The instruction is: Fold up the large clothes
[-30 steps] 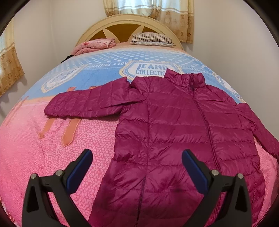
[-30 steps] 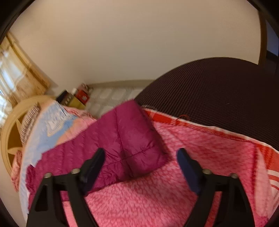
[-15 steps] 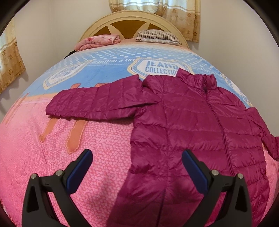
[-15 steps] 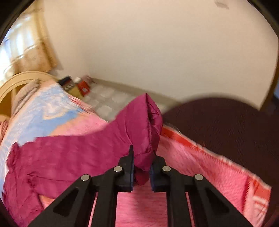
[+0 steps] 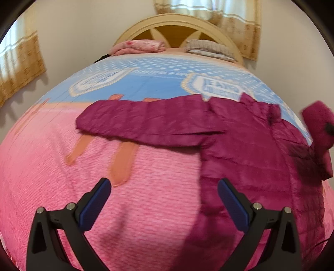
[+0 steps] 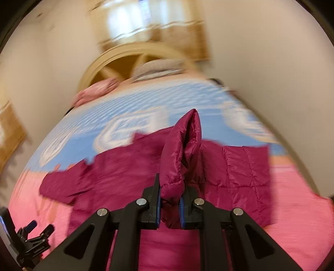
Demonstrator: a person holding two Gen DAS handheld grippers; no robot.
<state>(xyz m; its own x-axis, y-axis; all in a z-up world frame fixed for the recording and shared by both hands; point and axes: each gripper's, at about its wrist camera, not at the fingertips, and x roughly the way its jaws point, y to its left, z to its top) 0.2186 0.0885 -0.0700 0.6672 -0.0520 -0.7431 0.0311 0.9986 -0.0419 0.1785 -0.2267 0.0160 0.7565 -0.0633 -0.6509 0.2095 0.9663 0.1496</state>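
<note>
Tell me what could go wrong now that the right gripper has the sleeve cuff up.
1. The right gripper pinches only the cuff end of the magenta quilted puffer jacket; the slick fabric may slip out.
2. The open left gripper holds nothing, so the jacket body may drag across the pink bedspread.

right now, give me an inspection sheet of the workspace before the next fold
Surface: bed with a pink and blue cover.
Job's things: magenta puffer jacket lying flat, one sleeve stretched out sideways; the other sleeve cuff raised off the bed.
Clutter: folded pink blanket and striped pillow at the headboard.
Grippers: left gripper above the cover, jaws apart, holding nothing; right gripper with jaws pinched on the cuff.
Cables: nothing seen.
Surroundings: plain walls, curtains; right view is motion-blurred.
</note>
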